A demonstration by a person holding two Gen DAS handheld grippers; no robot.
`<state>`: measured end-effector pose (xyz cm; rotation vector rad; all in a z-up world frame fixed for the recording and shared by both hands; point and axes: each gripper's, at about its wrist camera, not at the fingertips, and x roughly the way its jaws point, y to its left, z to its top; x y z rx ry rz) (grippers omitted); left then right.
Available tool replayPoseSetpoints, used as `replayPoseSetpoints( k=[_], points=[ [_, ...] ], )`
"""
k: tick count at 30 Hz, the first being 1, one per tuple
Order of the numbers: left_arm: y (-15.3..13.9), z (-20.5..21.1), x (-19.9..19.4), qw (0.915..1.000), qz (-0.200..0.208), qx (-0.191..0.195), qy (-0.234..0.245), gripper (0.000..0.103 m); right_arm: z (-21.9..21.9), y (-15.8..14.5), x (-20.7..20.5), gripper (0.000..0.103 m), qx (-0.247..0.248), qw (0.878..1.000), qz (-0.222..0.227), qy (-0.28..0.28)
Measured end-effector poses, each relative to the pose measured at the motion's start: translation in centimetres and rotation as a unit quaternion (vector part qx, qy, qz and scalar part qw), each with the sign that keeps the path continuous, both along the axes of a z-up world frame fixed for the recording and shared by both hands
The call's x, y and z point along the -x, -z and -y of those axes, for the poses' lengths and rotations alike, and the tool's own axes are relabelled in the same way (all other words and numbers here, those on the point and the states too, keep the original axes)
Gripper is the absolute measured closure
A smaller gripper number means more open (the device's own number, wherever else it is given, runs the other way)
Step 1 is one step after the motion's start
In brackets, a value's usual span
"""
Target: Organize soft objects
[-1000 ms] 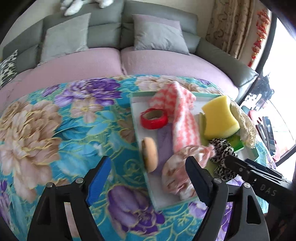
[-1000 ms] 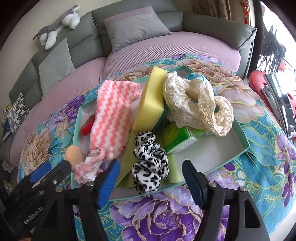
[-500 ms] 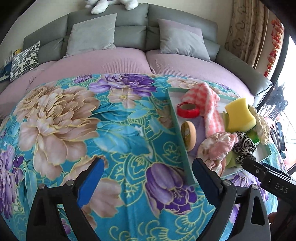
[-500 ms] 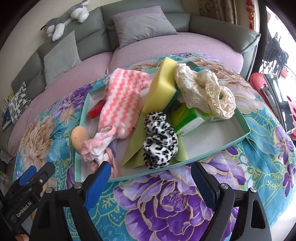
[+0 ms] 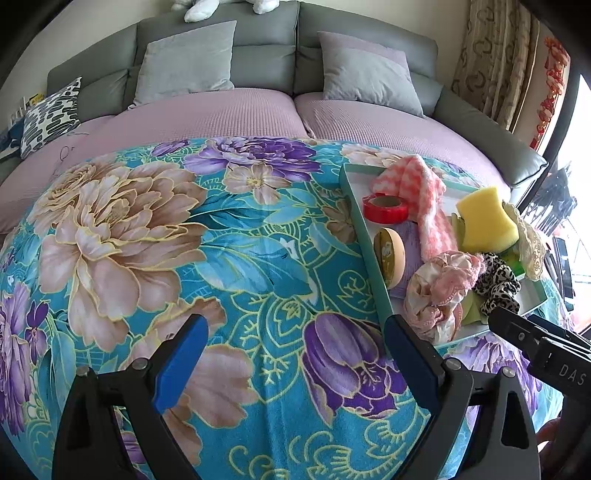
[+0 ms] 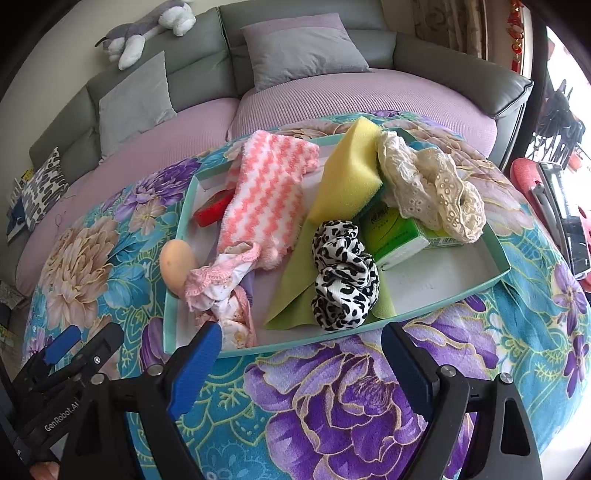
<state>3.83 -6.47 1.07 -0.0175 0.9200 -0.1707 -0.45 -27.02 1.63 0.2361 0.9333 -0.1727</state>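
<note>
A teal tray (image 6: 436,308) on the floral blanket holds a pink zigzag cloth (image 6: 264,199), a yellow sponge (image 6: 349,177), a cream lace scrunchie (image 6: 432,184), a leopard scrunchie (image 6: 343,275), a pink floral scrunchie (image 6: 225,291), a green cloth, a green tissue pack (image 6: 395,240), red tape (image 5: 385,209) and a tan round puff (image 5: 389,256). My right gripper (image 6: 301,365) is open and empty, just in front of the tray's near rim. My left gripper (image 5: 295,352) is open and empty over the blanket, left of the tray (image 5: 369,251).
The floral blanket (image 5: 184,240) covers the table in front of a grey sofa with pink seat covers (image 5: 221,114) and grey cushions. A plush toy (image 6: 147,31) lies on the sofa back. Dark items (image 6: 561,214) sit off the right edge.
Both grippers have pulled back from the tray toward me. The left one has also swung left, over open blanket. Both stay open and empty.
</note>
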Motion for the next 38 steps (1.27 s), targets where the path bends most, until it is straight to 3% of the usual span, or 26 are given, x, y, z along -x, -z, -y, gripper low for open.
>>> replayPoseSetpoints(
  k=[15, 21, 38],
  points=[
    [0.88, 0.06, -0.36, 0.9998, -0.019, -0.004, -0.006, 0.007, -0.31, -0.10, -0.10, 0.013, 0.005, 1.000, 0.001, -0.005],
    [0.77, 0.28, -0.24, 0.9986, -0.013, -0.046, -0.021, 0.007, -0.26, -0.05, -0.15, 0.013, 0.005, 1.000, 0.000, -0.006],
    [0.71, 0.42, -0.03, 0.9963, -0.003, -0.082, -0.026, 0.007, -0.36, 0.04, -0.27, 0.013, 0.006, 1.000, -0.004, -0.009]
  ],
)
